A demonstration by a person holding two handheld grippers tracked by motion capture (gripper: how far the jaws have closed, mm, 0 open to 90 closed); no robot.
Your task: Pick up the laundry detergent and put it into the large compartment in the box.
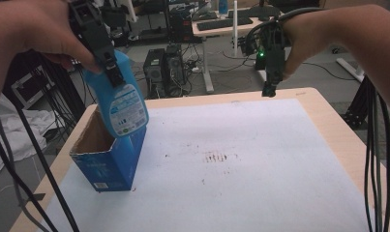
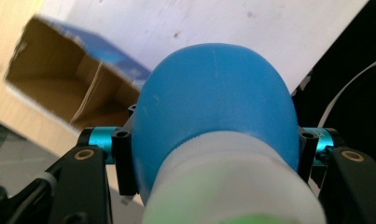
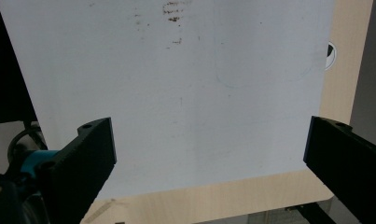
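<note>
L tool is clamped on a blue bottle, jaws pinching both sides just below the white cap. Bottle hangs base-down, tilted, w/ its lower end at the mouth of an open blue carton at the near-left of the counter. Prob. gripped high by the neck so the body can slide into the carton w/o the jaws fouling the rim; looks like it's either going in or coming out, can't tell which. Carton stands upright on the white sheet, opening up. R tool held up over the far edge, jaws spread wide, nothing between them — seems parked clear of the L side. Brown smudges mid-sheet.
</note>
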